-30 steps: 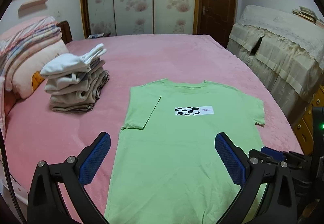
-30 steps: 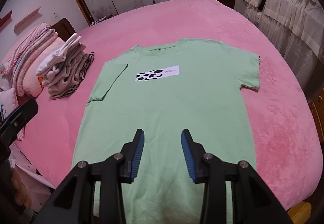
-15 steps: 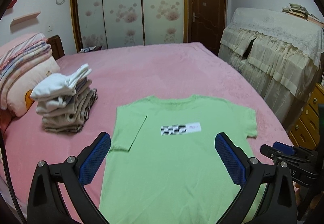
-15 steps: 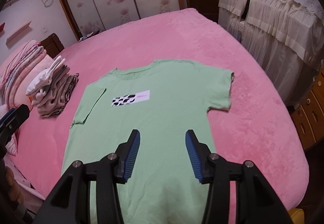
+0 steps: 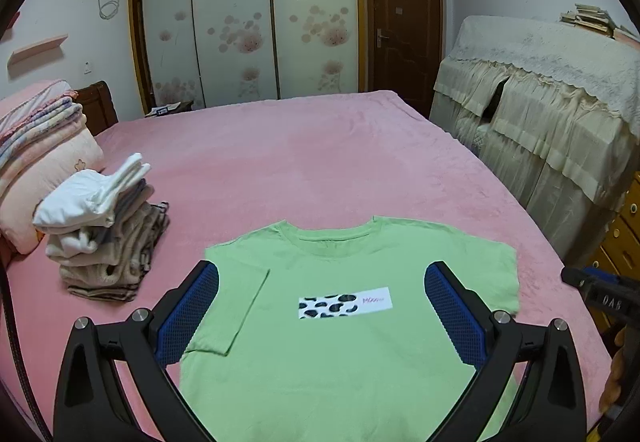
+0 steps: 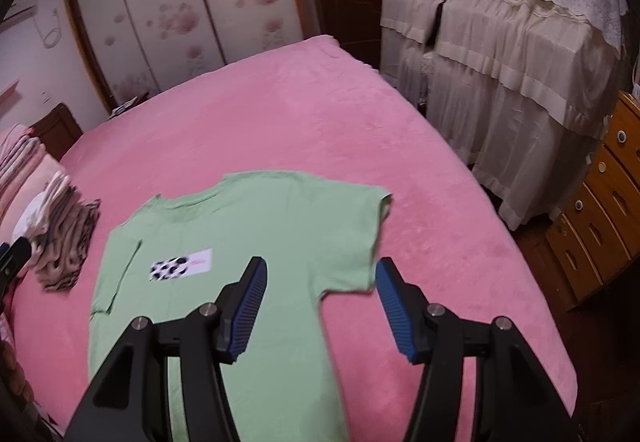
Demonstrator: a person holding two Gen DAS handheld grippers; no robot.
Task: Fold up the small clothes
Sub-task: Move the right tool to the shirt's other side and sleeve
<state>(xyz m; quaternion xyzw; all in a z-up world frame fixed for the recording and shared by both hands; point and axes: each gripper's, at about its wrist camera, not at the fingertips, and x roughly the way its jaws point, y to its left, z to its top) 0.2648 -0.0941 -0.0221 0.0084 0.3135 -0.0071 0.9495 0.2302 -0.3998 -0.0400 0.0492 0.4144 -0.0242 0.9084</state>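
Nearest the cameras, the left gripper (image 5: 322,318) is held wide open above the lower chest of the shirt; nothing is gripped. The right gripper (image 6: 318,306) is also open, somewhat less wide, empty, poised over the hem of the shirt's sleeve on that side.

The green T-shirt (image 5: 340,354) is laid flat, front up, on the pink bedspread (image 5: 280,162), collar pointing away. One sleeve (image 5: 228,306) is seen already folded inward over the body; the other sleeve (image 6: 360,234) is spread out flat.

Handling, as judged: thin knit, light, limp, no stiffness; it is expected to drape and drag on the plush cover rather than slide. A pinch at the outer sleeve hem or shoulder seam is suggested, through a single layer, so that the bedspread is not caught.

Further off, to the left, a stack of folded clothes (image 5: 100,226) is noted, well apart from the shirt.
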